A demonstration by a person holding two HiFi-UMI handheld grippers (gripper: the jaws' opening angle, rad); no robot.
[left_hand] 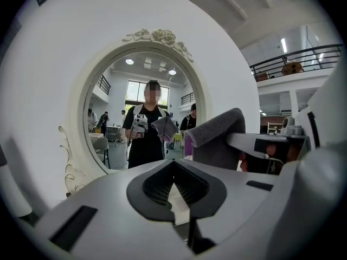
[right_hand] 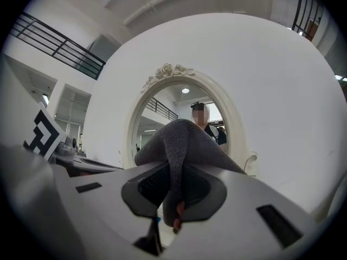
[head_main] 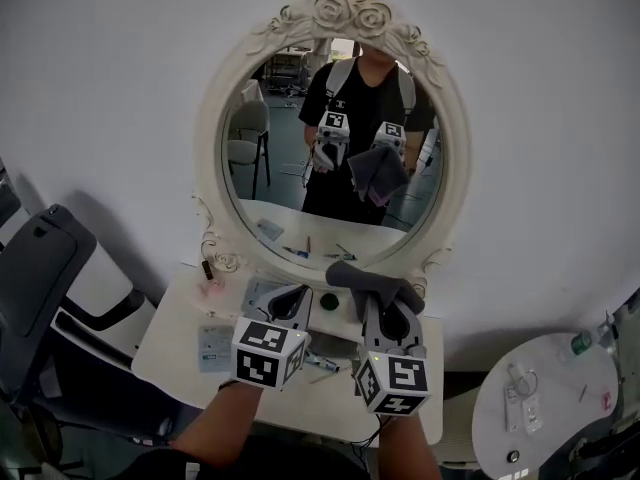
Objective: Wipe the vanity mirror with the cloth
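In the head view, your right hand-held gripper (head_main: 386,313) is clenched on the grey cloth (head_main: 366,279). The cloth bunches up above the jaws, right at the lower rim of the oval vanity mirror (head_main: 280,138); whether it touches the frame, you cannot tell. Your left hand-held gripper (head_main: 290,304) sits just beside it over the white worktop (head_main: 170,340) and carries nothing. A flat packet (head_main: 214,348) lies on the worktop, its print too small to read.

In the left gripper view, the left hand-held gripper (left_hand: 173,169) has its jaw tips drawn together with nothing between them. The cloth (left_hand: 217,137) shows off to the right, and the mirror (left_hand: 116,107) stands upright ahead.

In the right gripper view, the right hand-held gripper (right_hand: 172,184) pinches a fold of the cloth (right_hand: 181,140) — the rest drapes over both jaws and covers the lower part of the mirror (right_hand: 162,110).
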